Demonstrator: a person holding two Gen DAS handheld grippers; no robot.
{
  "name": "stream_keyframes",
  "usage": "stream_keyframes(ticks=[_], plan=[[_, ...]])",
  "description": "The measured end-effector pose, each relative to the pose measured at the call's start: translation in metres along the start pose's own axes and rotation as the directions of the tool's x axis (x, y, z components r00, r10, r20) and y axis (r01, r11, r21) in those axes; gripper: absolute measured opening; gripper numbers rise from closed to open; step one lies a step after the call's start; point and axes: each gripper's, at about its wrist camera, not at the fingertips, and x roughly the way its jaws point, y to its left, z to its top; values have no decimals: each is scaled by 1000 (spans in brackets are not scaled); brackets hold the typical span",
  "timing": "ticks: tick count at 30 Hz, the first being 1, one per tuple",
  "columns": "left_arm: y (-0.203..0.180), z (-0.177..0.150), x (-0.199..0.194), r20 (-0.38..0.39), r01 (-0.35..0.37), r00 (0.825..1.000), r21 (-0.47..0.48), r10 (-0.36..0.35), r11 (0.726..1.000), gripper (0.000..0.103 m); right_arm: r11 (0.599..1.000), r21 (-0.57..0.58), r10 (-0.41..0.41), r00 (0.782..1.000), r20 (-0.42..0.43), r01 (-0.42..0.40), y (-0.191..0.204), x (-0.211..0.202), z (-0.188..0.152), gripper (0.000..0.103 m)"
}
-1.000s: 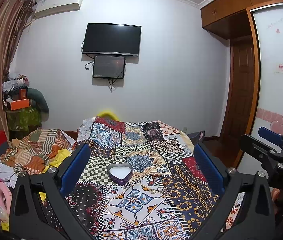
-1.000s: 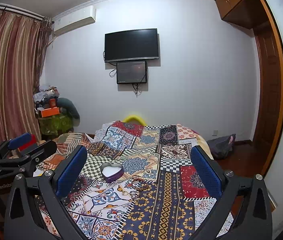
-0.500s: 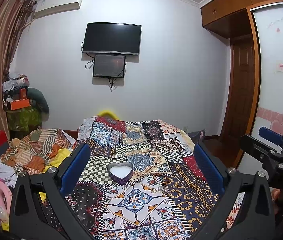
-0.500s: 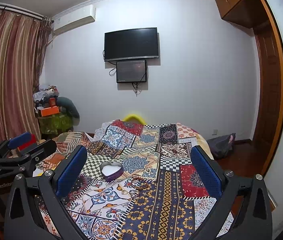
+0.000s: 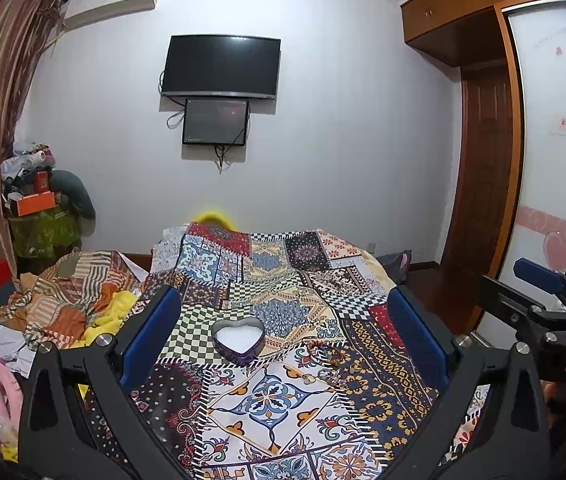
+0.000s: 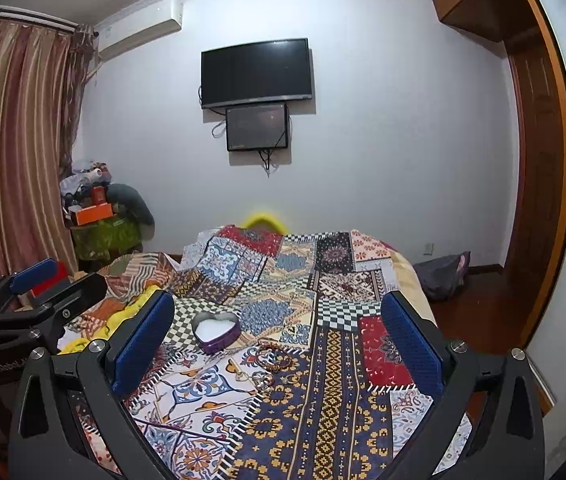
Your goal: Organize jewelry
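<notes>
A purple heart-shaped box (image 5: 238,340) with a white lining sits open on the patchwork bedspread (image 5: 275,408); it also shows in the right wrist view (image 6: 216,332). A beaded bracelet (image 5: 325,351) and small jewelry pieces (image 5: 325,376) lie just right of the box; the bracelet (image 6: 274,356) and small pieces (image 6: 257,378) also show in the right wrist view. My left gripper (image 5: 283,336) is open and empty, held above the bed short of the box. My right gripper (image 6: 279,338) is open and empty, beside it on the right.
A striped blanket and clothes (image 5: 63,304) are heaped at the bed's left. Boxes and bags (image 5: 39,216) are stacked in the left corner by the curtain. A wardrobe (image 5: 483,180) stands on the right. A dark bag (image 6: 443,272) lies on the floor.
Both views have shifted only slightly; the box sits a little higher in frame. Both grippers stay open and nothing on the bed has moved.
</notes>
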Motion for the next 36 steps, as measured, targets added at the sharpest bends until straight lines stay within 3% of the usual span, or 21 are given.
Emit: stream_keyframes(ticks=[5, 8, 16, 19, 25, 30, 33, 36], plan=[[5, -8, 25, -47, 9, 999, -16, -10, 1000, 103, 1000, 7, -18, 998, -57, 18, -10, 23, -9, 102], [9, -14, 42, -79, -22, 997, -35, 19, 999, 103, 1000, 12, -26, 994, -104, 27, -17, 40, -17, 102], [18, -46, 92, -216, -55, 975, -44, 44, 998, 103, 999, -11, -53, 968, -246, 52, -33, 85, -46, 102], [23, -60, 113, -298, -45, 954, -67, 23, 997, 91, 999, -16, -42, 953, -300, 39, -38, 99, -57, 102], [27, -83, 147, -418, -16, 908, -116, -34, 993, 79, 1000, -24, -12, 929, -371, 3, -45, 123, -72, 99], [23, -101, 175, -513, -14, 857, -129, -54, 992, 65, 999, -25, 30, 905, -424, -44, -49, 141, -78, 85], [20, -110, 187, -545, 18, 832, -156, -101, 988, 64, 997, -20, 60, 889, -453, -78, -53, 150, -82, 76], [14, -115, 194, -564, 71, 810, -177, -160, 982, 54, 994, -21, 83, 872, -482, -106, -53, 159, -87, 66]])
